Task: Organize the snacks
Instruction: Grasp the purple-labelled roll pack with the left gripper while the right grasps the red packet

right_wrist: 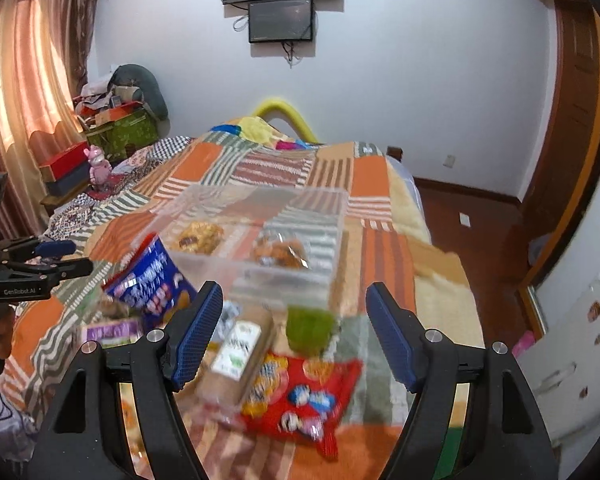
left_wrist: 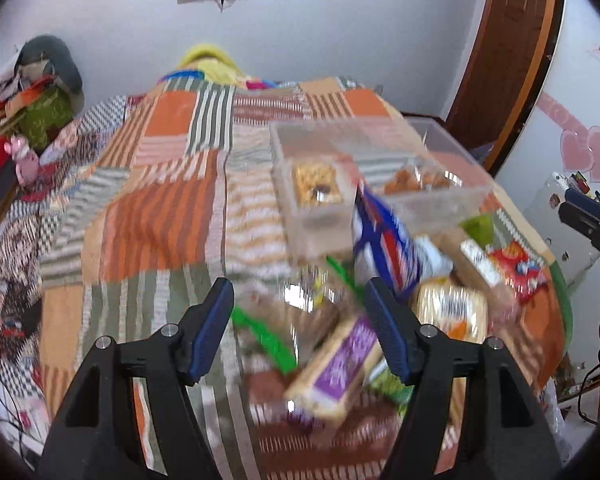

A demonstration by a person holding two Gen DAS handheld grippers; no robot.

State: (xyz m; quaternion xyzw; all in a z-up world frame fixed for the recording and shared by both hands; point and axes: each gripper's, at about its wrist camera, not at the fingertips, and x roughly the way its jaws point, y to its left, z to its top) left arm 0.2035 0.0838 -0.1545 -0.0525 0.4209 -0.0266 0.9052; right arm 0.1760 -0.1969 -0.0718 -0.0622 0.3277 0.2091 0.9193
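Snack packets crowd the quilt before a clear bin.

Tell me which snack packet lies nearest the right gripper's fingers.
The red snack packet, lying flat on the quilt between the open fingers; the blue packet sits farther left.

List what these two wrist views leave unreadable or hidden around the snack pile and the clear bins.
- Purple-label pack: left view, print lost to motion blur.
- Blue bag: right view, lettering smeared.
- Clear bin: both views, contents blurred; snack type unclear.
- Red bag: left view, mostly hidden behind other packs.
- Left claw, right claw: open, empty.
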